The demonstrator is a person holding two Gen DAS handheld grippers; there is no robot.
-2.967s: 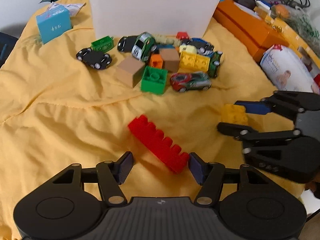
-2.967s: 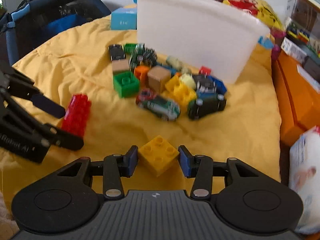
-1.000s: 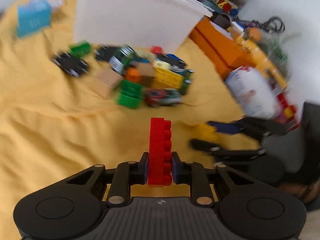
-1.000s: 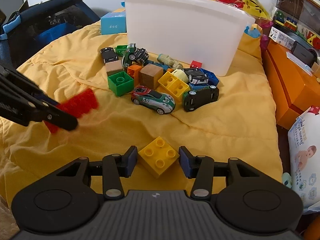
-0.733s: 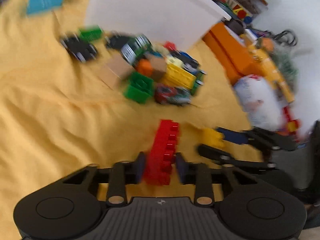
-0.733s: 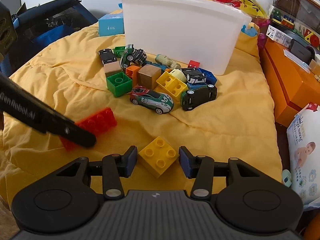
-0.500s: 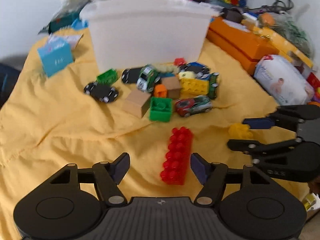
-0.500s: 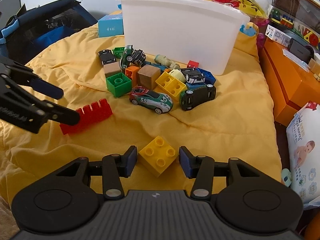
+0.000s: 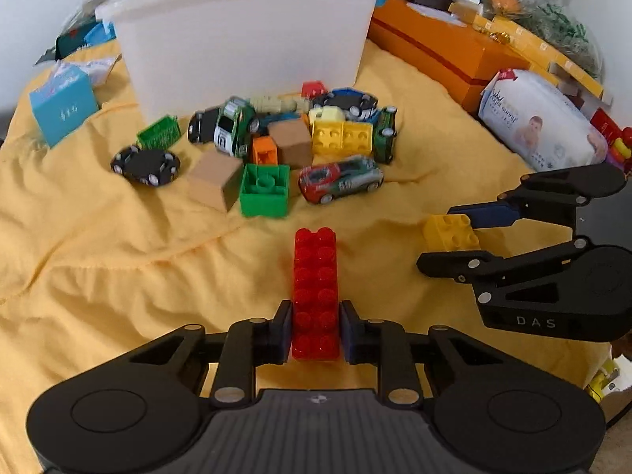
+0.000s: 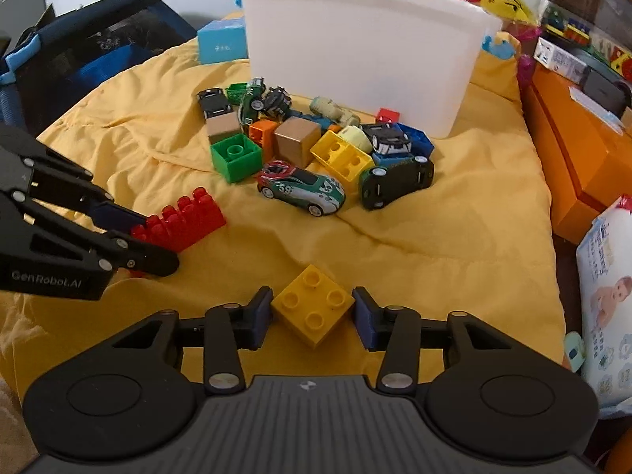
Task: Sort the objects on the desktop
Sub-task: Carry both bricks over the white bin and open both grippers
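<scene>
A long red brick (image 9: 316, 276) lies studs up on the yellow cloth (image 9: 118, 276), pointing away from me. My left gripper (image 9: 316, 330) is closing on its near end, and both pads touch its sides. In the right wrist view the left gripper (image 10: 158, 241) comes in from the left, with the red brick (image 10: 185, 217) sticking out of it. A square yellow brick (image 10: 312, 312) sits corner-on between the pads of my right gripper (image 10: 312, 316), whose jaws are closing, and its two side corners touch the pads. The yellow brick rests on the cloth.
A tall white bin (image 9: 245, 31) stands at the back. In front of it lies a pile of bricks, wooden cubes and toy cars (image 9: 339, 177). An orange box (image 9: 442, 51) and a wipes pack (image 9: 541, 126) line the right side. A blue box (image 9: 63, 106) sits at the left.
A second ago the left gripper held the red brick on edge. It let the brick fall flat, opened wide, and has now shut on it again. The right gripper kept still.
</scene>
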